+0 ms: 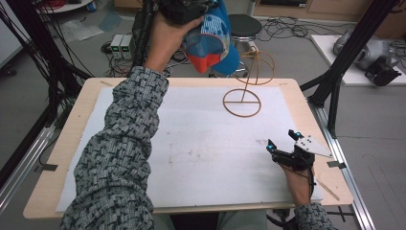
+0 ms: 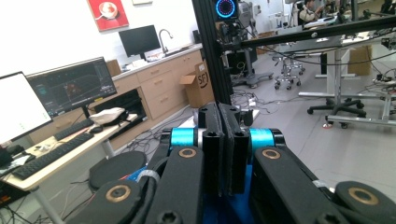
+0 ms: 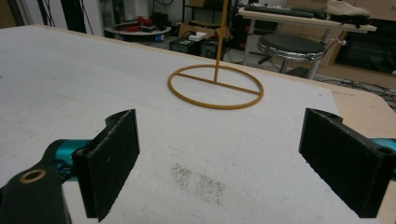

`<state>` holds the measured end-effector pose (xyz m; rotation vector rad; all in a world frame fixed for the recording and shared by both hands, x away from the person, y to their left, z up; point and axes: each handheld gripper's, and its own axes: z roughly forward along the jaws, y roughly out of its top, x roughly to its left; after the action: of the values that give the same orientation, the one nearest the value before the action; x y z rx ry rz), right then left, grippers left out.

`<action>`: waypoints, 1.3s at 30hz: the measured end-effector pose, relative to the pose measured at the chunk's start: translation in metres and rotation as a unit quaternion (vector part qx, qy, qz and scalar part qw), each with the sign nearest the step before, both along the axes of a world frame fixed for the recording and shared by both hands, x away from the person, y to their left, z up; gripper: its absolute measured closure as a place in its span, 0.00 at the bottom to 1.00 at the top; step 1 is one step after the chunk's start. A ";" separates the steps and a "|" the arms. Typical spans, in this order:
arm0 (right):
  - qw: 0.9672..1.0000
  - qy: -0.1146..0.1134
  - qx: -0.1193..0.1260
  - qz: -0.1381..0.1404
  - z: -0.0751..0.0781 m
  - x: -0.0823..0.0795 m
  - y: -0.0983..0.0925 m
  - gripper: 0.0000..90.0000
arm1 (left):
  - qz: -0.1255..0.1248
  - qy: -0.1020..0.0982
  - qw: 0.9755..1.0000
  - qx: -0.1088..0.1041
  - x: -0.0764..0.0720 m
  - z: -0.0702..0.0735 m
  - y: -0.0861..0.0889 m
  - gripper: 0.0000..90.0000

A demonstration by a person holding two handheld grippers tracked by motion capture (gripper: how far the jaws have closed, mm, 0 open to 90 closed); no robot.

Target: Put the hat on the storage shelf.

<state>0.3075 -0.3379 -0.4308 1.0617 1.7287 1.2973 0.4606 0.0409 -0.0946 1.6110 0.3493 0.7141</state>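
— While the left tool point(image 1: 184, 9) is raised past the counter's point(image 1: 57, 158) twelve o'clock edge, what hangs from it?
— A blue, orange and white cap point(image 1: 213, 38); the wooden stand point(image 1: 246, 84) sits at one o'clock.
— Left gripper view?
— Jaws pinched on blue fabric.
— Right gripper view?
— The right tool point(image 3: 219, 163) gapes wide, low over the counter.

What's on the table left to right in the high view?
Patterned sleeve → wooden ring stand → right tool, jaws open, resting at the mat's right edge.
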 end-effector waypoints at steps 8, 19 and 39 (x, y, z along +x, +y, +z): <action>1.000 0.003 -0.001 0.000 0.000 -0.001 0.000 0.13 | -0.016 -0.001 1.000 0.011 0.019 0.009 -0.028 0.98; 1.000 0.003 0.003 -0.005 -0.001 -0.004 -0.006 0.13 | -0.038 0.007 0.999 0.011 0.040 0.005 -0.067 0.98; 1.000 0.003 0.006 -0.003 0.000 -0.006 -0.007 0.13 | -0.060 0.028 0.997 0.033 0.074 -0.028 -0.099 0.98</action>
<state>0.3017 -0.3453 -0.4313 1.0786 1.7234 1.3033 0.5348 -0.0581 -0.1228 1.7014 0.2698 0.5949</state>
